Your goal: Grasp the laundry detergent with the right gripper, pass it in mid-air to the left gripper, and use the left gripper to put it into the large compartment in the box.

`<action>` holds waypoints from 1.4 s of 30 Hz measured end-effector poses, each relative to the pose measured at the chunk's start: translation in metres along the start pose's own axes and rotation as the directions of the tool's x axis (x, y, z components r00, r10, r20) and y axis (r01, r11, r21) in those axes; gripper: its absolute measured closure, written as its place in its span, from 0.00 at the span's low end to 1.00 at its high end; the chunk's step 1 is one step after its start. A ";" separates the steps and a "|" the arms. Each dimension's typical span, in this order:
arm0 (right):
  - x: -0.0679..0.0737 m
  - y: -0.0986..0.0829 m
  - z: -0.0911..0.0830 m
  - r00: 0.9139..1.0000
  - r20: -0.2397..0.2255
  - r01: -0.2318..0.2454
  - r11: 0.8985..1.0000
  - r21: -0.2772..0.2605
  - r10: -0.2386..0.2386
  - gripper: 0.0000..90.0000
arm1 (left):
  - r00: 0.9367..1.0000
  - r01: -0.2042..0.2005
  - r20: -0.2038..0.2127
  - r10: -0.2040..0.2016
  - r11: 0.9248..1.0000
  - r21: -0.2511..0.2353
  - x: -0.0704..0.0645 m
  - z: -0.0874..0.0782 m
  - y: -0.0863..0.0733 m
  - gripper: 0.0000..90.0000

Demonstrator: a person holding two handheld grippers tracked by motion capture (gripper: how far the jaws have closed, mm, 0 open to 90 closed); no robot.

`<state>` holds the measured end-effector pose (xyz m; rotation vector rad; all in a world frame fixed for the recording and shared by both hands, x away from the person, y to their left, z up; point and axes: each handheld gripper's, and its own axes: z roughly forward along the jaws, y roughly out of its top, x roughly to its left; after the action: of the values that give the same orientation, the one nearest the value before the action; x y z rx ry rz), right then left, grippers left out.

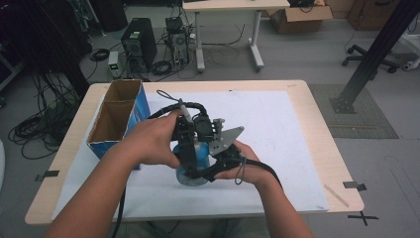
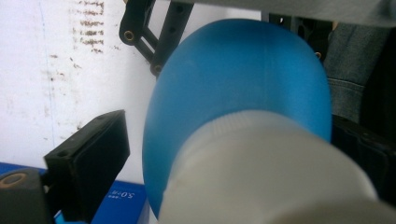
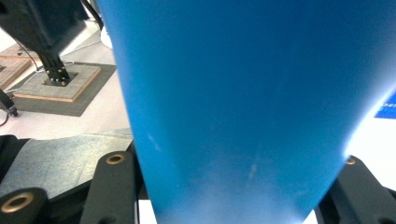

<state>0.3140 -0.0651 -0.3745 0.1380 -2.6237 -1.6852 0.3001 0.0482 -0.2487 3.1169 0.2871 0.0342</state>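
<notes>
A blue bottle (image 1: 192, 159) with a white end (image 2: 271, 172) stands on the white mat (image 1: 277, 144) at the middle of the table, held between both hands. My right gripper (image 3: 233, 191) is shut on its blue body (image 3: 233, 93), with one black jaw pressed on each side. My left gripper (image 2: 224, 158) reaches around the bottle from the other side. Its left pad (image 2: 91, 161) stands clear of the blue wall, with mat showing in the gap, so it reads as open. In the high view the left gripper (image 1: 184, 144) and right gripper (image 1: 213, 161) meet over the bottle.
An open blue cardboard box (image 1: 116, 119) with two compartments lies at the left of the mat, close to my left hand. The wooden table edge (image 1: 319, 129) runs to the right. Beyond the table are computers, cables, a desk and a black post on the floor.
</notes>
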 end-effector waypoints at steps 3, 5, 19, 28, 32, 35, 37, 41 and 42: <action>0.000 0.000 0.000 1.000 0.003 -0.003 1.000 -0.002 0.003 0.50 | 1.000 -0.002 -0.011 0.002 1.000 -0.001 -0.001 0.001 0.000 0.09; 0.000 0.000 0.000 1.000 0.009 -0.004 1.000 0.001 0.004 0.50 | 1.000 -0.003 -0.020 0.003 1.000 -0.002 -0.001 0.001 0.001 0.10; 0.001 0.001 -0.001 1.000 0.018 -0.006 1.000 -0.007 0.006 0.50 | 1.000 -0.020 -0.023 0.020 1.000 -0.014 -0.002 -0.001 0.002 0.19; 0.002 0.002 0.001 1.000 0.009 -0.018 1.000 -0.002 0.018 0.50 | 0.999 -0.028 -0.019 0.028 1.000 -0.003 -0.004 -0.002 0.001 0.30; 0.003 0.003 0.002 1.000 0.000 -0.020 1.000 -0.014 0.020 0.50 | 0.999 -0.035 -0.034 0.036 0.999 0.007 -0.005 -0.002 0.001 0.37; 0.003 0.004 0.002 1.000 0.004 -0.014 1.000 -0.001 0.014 0.50 | 0.999 -0.036 -0.036 0.036 0.999 0.013 -0.005 -0.004 0.000 0.41; 0.004 0.004 0.002 1.000 0.004 -0.015 1.000 -0.003 0.015 0.50 | 0.998 -0.038 -0.039 0.038 0.999 0.018 -0.005 -0.004 0.001 0.42; 0.003 0.004 0.003 1.000 0.008 0.008 1.000 -0.006 -0.008 0.50 | 0.997 -0.050 -0.049 0.052 0.998 0.026 -0.007 -0.003 0.001 0.42; 0.003 0.005 0.003 1.000 0.006 0.008 1.000 -0.007 -0.008 0.50 | 0.997 -0.052 -0.050 0.054 0.998 0.024 -0.008 -0.003 0.001 0.42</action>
<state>0.3108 -0.0605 -0.3718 0.1432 -2.6244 -1.7003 0.2927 0.0459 -0.2454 3.1490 0.2070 0.1117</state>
